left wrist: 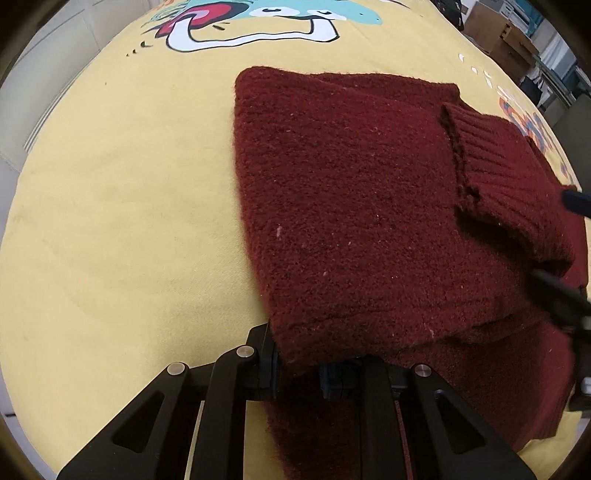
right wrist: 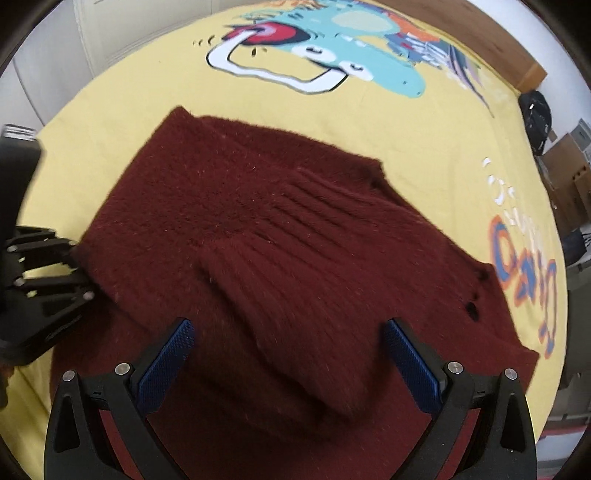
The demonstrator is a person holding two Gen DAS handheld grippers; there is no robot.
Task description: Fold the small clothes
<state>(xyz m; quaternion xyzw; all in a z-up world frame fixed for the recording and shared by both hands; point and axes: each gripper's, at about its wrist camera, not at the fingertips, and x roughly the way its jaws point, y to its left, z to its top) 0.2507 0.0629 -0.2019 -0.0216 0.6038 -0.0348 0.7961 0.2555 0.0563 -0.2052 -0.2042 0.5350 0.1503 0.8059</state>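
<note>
A dark red knitted sweater [left wrist: 351, 206] lies partly folded on a yellow printed cloth [left wrist: 129, 221]. Its ribbed cuff [left wrist: 506, 177] rests on top at the right. My left gripper [left wrist: 301, 365] is shut on the near edge of the folded sweater layer. It also shows at the left in the right wrist view [right wrist: 79, 269], gripping the sweater's left edge. My right gripper [right wrist: 290, 365] is open just above the sweater [right wrist: 258, 229], with its blue pads [right wrist: 166, 365] on either side of the ribbed sleeve [right wrist: 295, 306]. Its fingers [left wrist: 561, 299] show at the right edge of the left wrist view.
The yellow cloth [right wrist: 443, 122] carries a cartoon print [right wrist: 332, 55] at the far side and lettering [right wrist: 524, 266] at the right. Cardboard boxes [left wrist: 502, 33] and a black bag [right wrist: 535, 118] stand beyond the far right edge. White cabinets [left wrist: 44, 74] are at the left.
</note>
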